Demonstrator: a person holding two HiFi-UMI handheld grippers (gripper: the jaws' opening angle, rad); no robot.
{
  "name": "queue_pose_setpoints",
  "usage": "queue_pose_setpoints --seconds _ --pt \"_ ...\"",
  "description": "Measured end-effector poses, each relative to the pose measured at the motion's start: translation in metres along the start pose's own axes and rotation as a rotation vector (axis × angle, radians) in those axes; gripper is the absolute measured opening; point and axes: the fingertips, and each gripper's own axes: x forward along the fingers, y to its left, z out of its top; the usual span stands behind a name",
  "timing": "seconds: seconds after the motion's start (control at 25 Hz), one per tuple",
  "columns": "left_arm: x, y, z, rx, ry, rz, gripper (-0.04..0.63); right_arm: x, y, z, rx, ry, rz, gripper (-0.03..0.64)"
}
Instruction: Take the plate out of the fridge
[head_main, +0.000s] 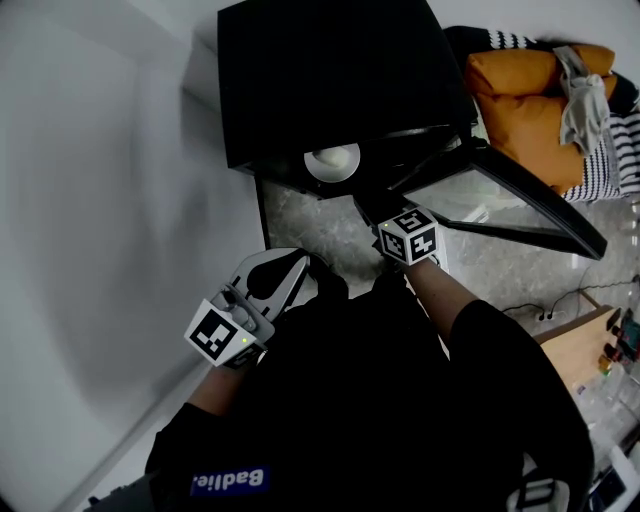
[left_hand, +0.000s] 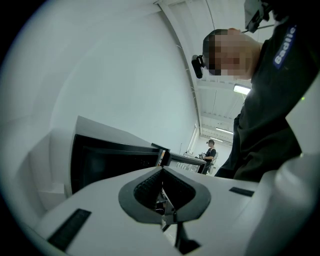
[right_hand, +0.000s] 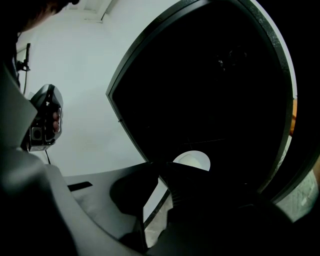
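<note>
A small black fridge (head_main: 320, 70) stands with its door (head_main: 520, 195) swung open to the right. A white plate (head_main: 332, 160) lies inside near the front of the dark compartment, and it also shows in the right gripper view (right_hand: 192, 160). My right gripper (head_main: 372, 205) points into the opening, a short way from the plate and not touching it. Its jaws (right_hand: 160, 169) are all but together with nothing between them. My left gripper (head_main: 300, 260) hangs back to the left of the fridge front, held up towards the wall. It (left_hand: 162, 171) is shut and empty.
A white wall (head_main: 100, 200) runs close along the left. The floor (head_main: 310, 230) before the fridge is marbled grey. An orange cushion (head_main: 530, 110) with striped cloth lies beyond the door. A wooden tabletop (head_main: 585, 345) and a cable (head_main: 545, 312) are at the right.
</note>
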Motion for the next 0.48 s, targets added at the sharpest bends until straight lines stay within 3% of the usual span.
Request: queue_pose_setpoints --seconds 0.08,0.32,0.48 --pt "0.002 -0.002 0.0 0.0 0.0 -0.009 0.008 0.005 -0.004 0.002 0.01 -0.013 -0.008 0.063" --pt "0.011 -0.007 -0.007 -0.008 0.007 -0.037 0.008 0.023 -0.03 -0.001 0.048 -0.022 -0.056 0.09" --pt "0.013 -0.008 -0.01 -0.001 0.017 -0.052 0.008 0.035 -0.056 -0.003 0.109 -0.032 -0.113 0.161"
